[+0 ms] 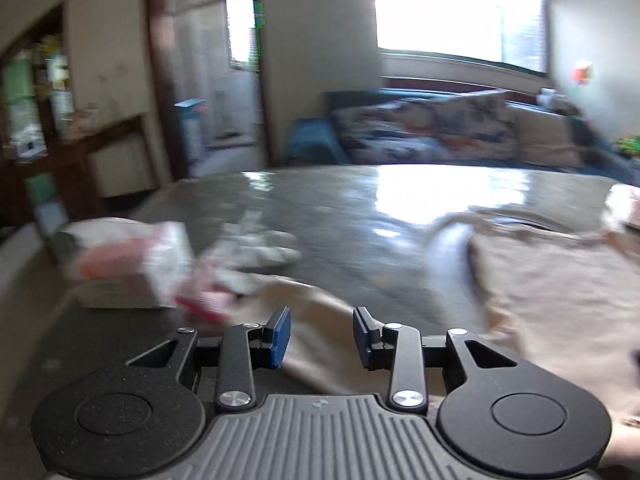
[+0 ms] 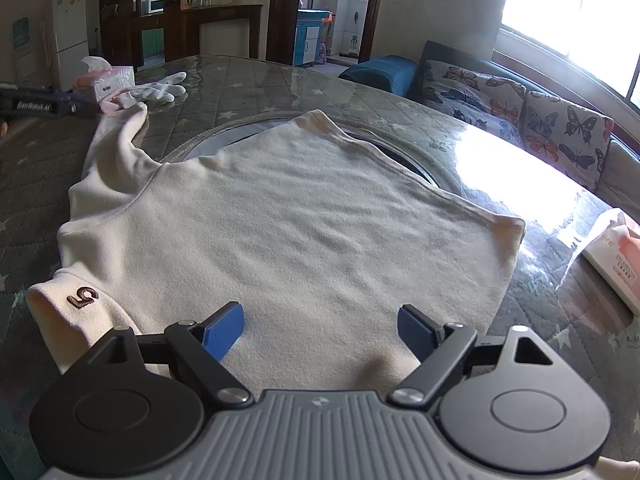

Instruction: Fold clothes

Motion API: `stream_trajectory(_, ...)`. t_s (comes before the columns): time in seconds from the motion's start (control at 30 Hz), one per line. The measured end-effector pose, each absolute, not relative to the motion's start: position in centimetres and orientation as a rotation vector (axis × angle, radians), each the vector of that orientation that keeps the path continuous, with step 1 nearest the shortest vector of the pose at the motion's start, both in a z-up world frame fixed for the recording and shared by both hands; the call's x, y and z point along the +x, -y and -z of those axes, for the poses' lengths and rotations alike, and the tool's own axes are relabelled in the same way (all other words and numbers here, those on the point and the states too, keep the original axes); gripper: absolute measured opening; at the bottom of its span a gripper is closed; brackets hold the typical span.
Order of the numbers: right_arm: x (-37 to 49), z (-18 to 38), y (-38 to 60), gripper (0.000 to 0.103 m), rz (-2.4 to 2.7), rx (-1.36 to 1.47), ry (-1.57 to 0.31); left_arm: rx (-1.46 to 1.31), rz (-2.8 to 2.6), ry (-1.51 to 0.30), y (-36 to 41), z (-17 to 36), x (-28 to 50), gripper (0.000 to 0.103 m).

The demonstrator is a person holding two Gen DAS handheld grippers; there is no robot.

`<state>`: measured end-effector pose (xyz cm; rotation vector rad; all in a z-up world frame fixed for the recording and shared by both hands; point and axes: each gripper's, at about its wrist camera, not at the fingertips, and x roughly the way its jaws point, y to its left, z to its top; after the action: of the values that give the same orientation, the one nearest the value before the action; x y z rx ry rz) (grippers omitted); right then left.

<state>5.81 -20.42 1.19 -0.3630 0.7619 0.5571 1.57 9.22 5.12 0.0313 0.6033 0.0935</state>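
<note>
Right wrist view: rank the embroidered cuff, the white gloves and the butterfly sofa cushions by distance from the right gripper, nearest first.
From the right gripper:
1. Embroidered cuff, low left, beside the left finger.
2. White gloves, far left on the table, past the sleeve.
3. Butterfly sofa cushions, upper right, beyond the table.

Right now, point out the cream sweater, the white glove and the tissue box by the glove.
cream sweater [image 2: 288, 232], right wrist view, middle of the body panel.
white glove [image 2: 162, 89], right wrist view, on the palm.
tissue box [image 2: 114, 78], right wrist view, its front side.

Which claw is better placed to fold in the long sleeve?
Probably the left claw: open, with the sleeve just beyond its tips. The right claw hovers open over the sweater body.
</note>
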Motion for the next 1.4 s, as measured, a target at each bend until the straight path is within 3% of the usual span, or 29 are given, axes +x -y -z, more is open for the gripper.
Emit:
stream_trajectory(0.4, 5.7, -1.3, 20.4, 0.088, -0.556, -0.373, -0.759, 0.057, 0.012, -0.637, -5.6, -3.3, 3.5, 0.037)
stream_trajectory(0.63, 5.9, -1.3, 20.5, 0.088, -0.559, -0.368, -0.762, 0.045, -0.101, -0.684, -8.3, -1.4, 4.0, 0.039)
stream_trajectory(0.83, 5.9, -1.2, 20.6, 0.089, -0.560, -0.360, -0.763, 0.026, -0.177, -0.664, -10.1, -1.7, 3.0, 0.047)
stream_trajectory(1.2, 6.0, -1.1, 20.6, 0.089, -0.563, -0.364, -0.761, -0.071, -0.337, -0.662, -13.5, -2.2, 1.4, 0.046)
stream_trajectory(1.4, 5.9, -1.2, 20.3, 0.089, -0.560, -0.381, -0.759, -0.033, -0.264, -0.642, -11.4, -2.7, 2.9, 0.046)
